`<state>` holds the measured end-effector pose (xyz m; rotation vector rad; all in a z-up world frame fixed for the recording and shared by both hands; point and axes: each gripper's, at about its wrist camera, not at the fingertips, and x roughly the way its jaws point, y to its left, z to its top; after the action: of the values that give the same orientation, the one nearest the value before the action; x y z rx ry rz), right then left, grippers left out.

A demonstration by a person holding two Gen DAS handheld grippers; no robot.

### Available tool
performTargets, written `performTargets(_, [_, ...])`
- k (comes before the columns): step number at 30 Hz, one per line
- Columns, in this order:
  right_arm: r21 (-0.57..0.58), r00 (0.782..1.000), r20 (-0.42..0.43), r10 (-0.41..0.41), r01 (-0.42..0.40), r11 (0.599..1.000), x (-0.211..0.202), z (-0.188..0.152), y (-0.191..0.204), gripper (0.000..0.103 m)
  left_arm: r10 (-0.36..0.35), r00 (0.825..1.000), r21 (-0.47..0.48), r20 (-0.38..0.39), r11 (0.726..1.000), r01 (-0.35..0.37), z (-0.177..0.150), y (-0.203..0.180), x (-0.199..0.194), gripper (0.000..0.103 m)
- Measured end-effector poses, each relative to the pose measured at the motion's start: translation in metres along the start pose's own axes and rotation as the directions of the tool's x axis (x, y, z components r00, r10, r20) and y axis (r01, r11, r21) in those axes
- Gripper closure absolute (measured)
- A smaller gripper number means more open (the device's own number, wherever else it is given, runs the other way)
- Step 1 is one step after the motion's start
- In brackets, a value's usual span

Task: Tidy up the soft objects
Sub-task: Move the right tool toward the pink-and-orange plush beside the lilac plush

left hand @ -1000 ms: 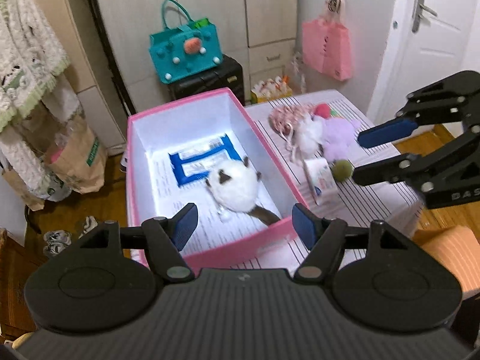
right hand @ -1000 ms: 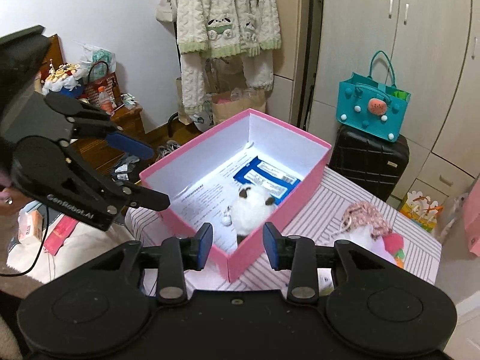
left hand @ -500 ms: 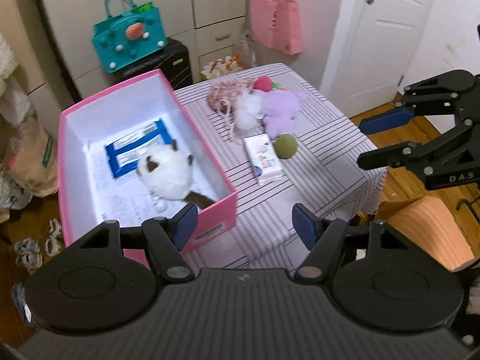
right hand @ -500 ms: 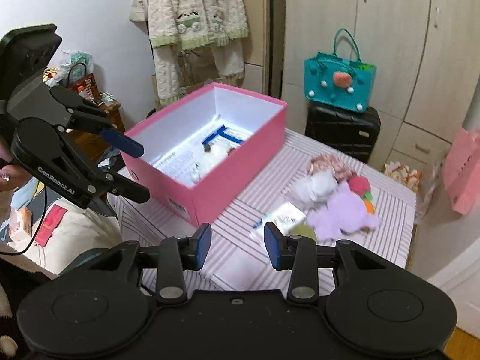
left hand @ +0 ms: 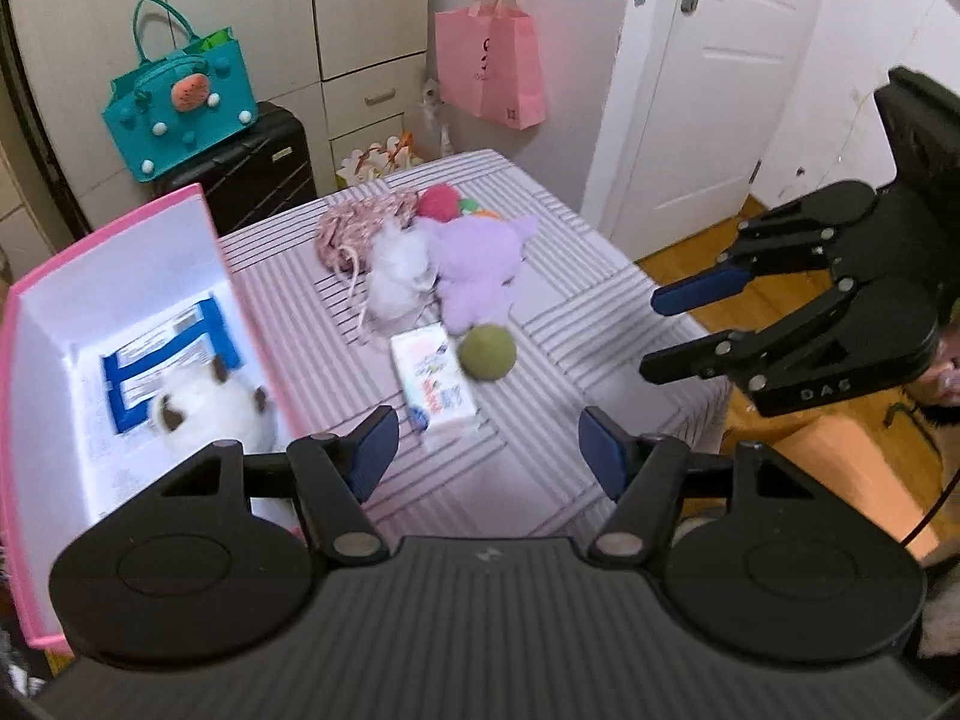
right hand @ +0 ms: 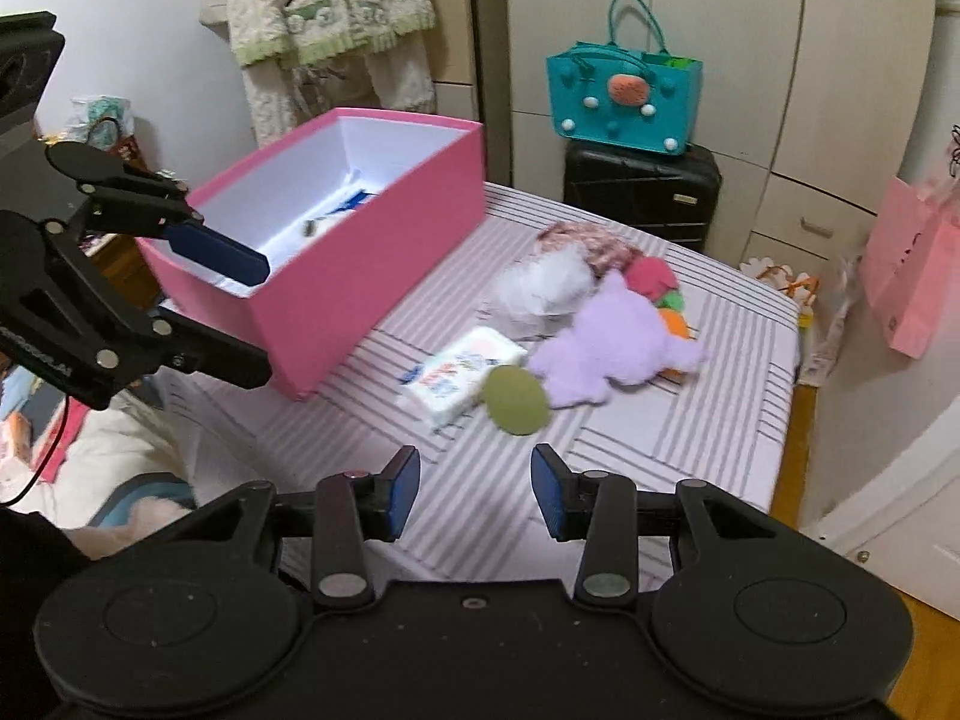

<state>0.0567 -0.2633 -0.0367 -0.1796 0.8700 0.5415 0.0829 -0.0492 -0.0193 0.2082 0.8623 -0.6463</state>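
Both views have swung away from the pink box (right hand: 336, 252) within the last second, so the pile of soft things beside it on the striped table (right hand: 690, 438) now sits ahead of the tongs instead of the box interior. The left gripper (left hand: 487, 450) and the right gripper (right hand: 475, 489) are both released, jaws apart and holding nothing. One white plush with brown ears (left hand: 210, 408) already lies inside the box. Outside the box, just beside its long wall, lie a tissue pack (right hand: 462, 372), a green ball (right hand: 517, 401) touching it, a purple plush (right hand: 618, 354), a white fluffy toy (right hand: 540, 288) and a pink knitted pouch (right hand: 591, 240). The shift suggests the next pick is from this pile, likely the ball nearest the right gripper.
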Motion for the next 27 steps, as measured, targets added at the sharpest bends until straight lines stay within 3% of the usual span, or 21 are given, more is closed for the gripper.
performTargets(7, [0.020, 1.000, 0.027, 0.007, -0.008, 1.000, 0.018, 0.005, -0.039, 0.057, 0.044, 0.995, -0.014, 0.093, 0.999, -0.043, 0.011, 0.002, 0.037, 0.042])
performTargets(12, [0.045, 0.998, 0.063, 0.028, -0.031, 0.998, 0.035, 0.013, -0.063, 0.057, 0.106, 0.981, -0.050, 0.162, 0.994, -0.100, 0.018, 0.007, 0.061, 0.044])
performTargets(19, [0.038, 0.989, 0.145, 0.015, -0.021, 0.999, 0.060, 0.031, -0.089, 0.056, 0.168, 0.980, -0.160, 0.110, 0.976, -0.150, 0.036, 0.017, 0.104, 0.057])
performTargets(27, [0.121, 0.987, 0.161, -0.015, -0.005, 0.993, 0.090, 0.048, -0.134, 0.056, 0.171, 0.982, -0.237, 0.079, 0.960, -0.148, 0.047, 0.031, 0.130, 0.058])
